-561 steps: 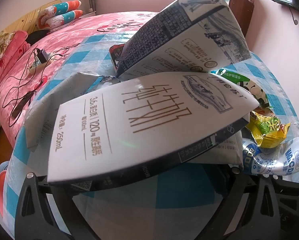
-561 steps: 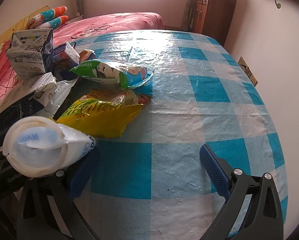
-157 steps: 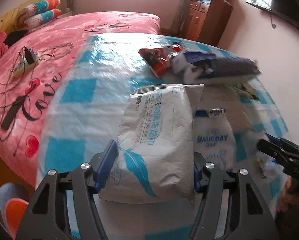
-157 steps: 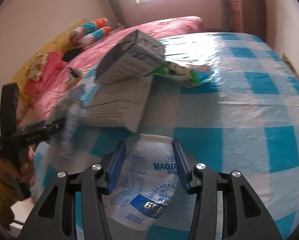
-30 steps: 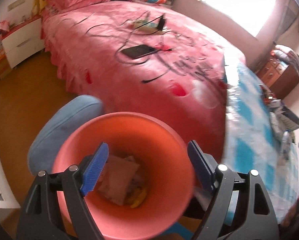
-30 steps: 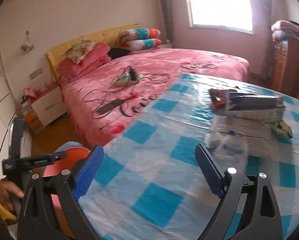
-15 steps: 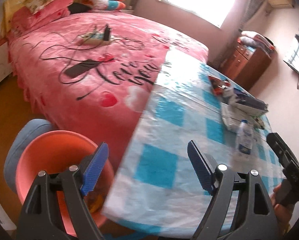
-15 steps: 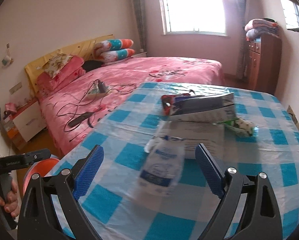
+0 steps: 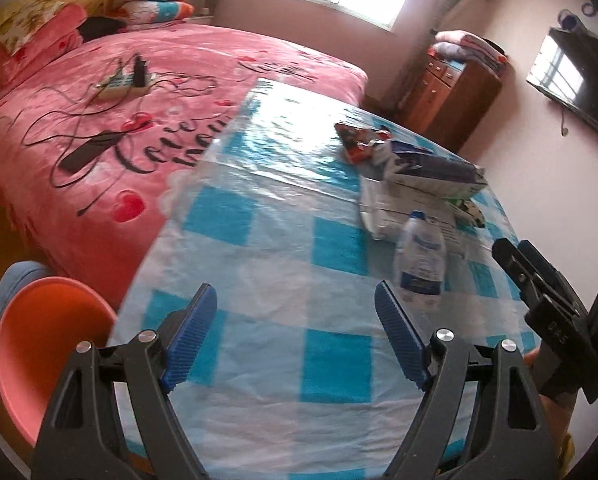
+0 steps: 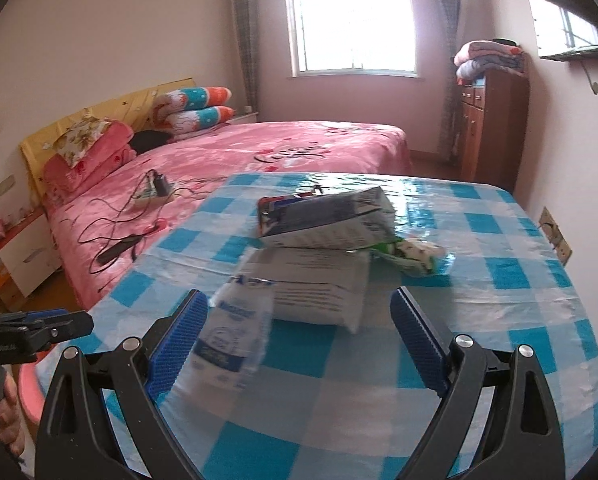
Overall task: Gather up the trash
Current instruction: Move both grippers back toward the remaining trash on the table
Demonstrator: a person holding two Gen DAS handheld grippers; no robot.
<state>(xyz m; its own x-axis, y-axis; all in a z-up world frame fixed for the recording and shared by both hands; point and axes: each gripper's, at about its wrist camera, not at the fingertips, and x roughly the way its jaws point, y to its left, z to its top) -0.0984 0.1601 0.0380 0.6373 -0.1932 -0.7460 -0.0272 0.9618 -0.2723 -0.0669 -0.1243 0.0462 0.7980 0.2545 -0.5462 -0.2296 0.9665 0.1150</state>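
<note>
Blue-and-white checked plastic cloth covers the table [image 9: 259, 280]. Left hand-held gripper [image 9: 295, 336] stands wide open over the near edge, nothing between its blue pads. Right hand-held gripper [image 10: 299, 344] is likewise wide open and empty; a clear plastic bottle with blue label [image 10: 235, 332] lies just beside its left pad, at ten o'clock, contact uncertain. Beyond it, at twelve o'clock, a white soft pack [image 10: 319, 284] lies under a dark flattened carton [image 10: 327, 220], with a green wrapper [image 10: 415, 256] at one o'clock. An orange plastic bin [image 9: 47, 356] stands on the floor at eight o'clock in the left view, beside the pink bed [image 9: 99, 120].
</note>
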